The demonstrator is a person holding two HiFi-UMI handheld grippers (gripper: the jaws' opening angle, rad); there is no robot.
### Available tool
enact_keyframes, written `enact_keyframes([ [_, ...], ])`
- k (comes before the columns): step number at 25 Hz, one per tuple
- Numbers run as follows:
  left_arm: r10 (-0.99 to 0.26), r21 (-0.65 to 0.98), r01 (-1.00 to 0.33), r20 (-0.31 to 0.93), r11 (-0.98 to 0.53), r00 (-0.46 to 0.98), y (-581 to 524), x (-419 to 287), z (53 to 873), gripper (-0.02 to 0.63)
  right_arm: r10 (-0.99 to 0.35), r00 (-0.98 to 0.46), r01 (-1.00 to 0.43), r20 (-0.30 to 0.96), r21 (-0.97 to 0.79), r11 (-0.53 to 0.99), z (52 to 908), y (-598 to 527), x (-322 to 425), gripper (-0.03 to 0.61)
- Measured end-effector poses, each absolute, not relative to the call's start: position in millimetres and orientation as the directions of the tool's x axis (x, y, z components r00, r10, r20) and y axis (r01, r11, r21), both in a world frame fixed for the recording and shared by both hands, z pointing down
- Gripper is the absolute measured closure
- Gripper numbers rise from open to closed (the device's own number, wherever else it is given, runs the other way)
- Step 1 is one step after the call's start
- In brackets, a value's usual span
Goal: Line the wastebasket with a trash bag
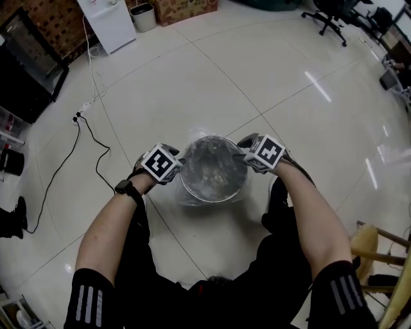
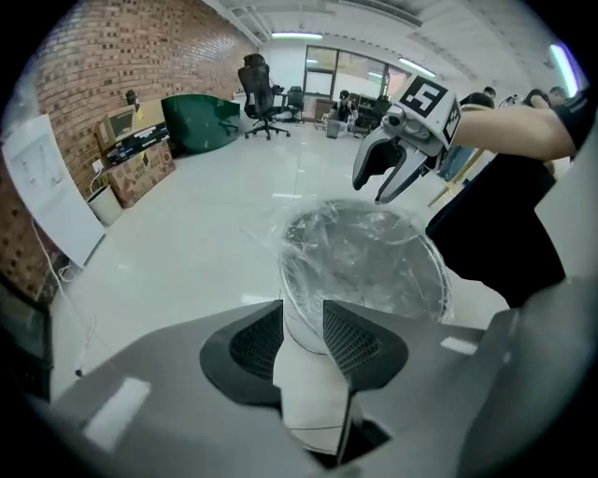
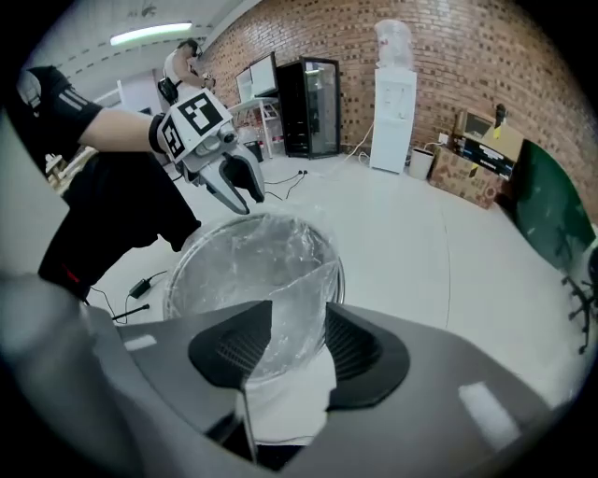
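A round white wastebasket (image 1: 239, 191) stands on the pale tiled floor between the person's knees. A clear trash bag (image 1: 209, 164) fills it, and its film is folded over the rim and crinkled inside. My left gripper (image 1: 178, 168) is at the basket's left rim, jaws apart, with the white wall (image 2: 299, 329) showing in the gap. My right gripper (image 1: 244, 158) is at the right rim, jaws apart, and a flap of clear film (image 3: 297, 299) runs between them without being pinched. Each gripper also shows from the other one: the right gripper (image 2: 374, 189) and the left gripper (image 3: 250, 201) hover over the rim.
A black cable (image 1: 64, 160) trails over the floor to the left. A white water dispenser (image 1: 106, 22), a small bin (image 1: 144, 16) and a cardboard box (image 1: 183, 8) stand at the far wall. An office chair (image 1: 327, 16) is far right and a wooden stool (image 1: 379, 250) near right.
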State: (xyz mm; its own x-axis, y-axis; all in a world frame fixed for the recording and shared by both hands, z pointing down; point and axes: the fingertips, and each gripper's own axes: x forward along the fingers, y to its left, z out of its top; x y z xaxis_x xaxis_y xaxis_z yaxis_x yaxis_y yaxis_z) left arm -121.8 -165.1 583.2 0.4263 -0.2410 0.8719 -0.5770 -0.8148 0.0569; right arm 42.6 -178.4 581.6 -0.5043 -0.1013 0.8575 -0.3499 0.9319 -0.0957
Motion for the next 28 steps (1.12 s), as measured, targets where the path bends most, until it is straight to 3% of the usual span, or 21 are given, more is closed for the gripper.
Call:
enact_keyframes([
  [3,-0.244,-0.003,-0.573,0.906,-0.820,0.345,-170,-136,597,0.582,-0.098,-0.441,-0.304,0.892,-0.046,0.952,594,-176,37,0.399],
  [4,-0.245,-0.015,-0.572,0.913,-0.820,0.327,-170,-139,601,0.618,-0.099,-0.413,-0.285,0.905,-0.025,0.958,598,-175,37,0.426],
  [7,-0.263,-0.043,-0.560,0.910,-0.828,0.319,-177,-142,600,0.620,-0.127,-0.353,-0.292,0.927,0.020,0.956,606,-180,46,0.572],
  [16,-0.280,0.000,-0.617,0.891,-0.787,0.358,-197,-147,602,0.620,-0.253,-0.356,-0.462,0.900,0.066,0.884,597,-221,67,0.572],
  [21,-0.318,-0.055,-0.673,0.908,-0.737,0.273,-214,-167,624,0.620,-0.272,-0.331,-0.507,0.904,0.073,0.859,610,-234,72,0.572],
  [28,-0.198,0.035,-0.695,0.947,-0.719,0.252,-202,-172,669,0.620,-0.217,-0.302,-0.560,0.928,0.012,0.829,642,-237,85,0.572],
])
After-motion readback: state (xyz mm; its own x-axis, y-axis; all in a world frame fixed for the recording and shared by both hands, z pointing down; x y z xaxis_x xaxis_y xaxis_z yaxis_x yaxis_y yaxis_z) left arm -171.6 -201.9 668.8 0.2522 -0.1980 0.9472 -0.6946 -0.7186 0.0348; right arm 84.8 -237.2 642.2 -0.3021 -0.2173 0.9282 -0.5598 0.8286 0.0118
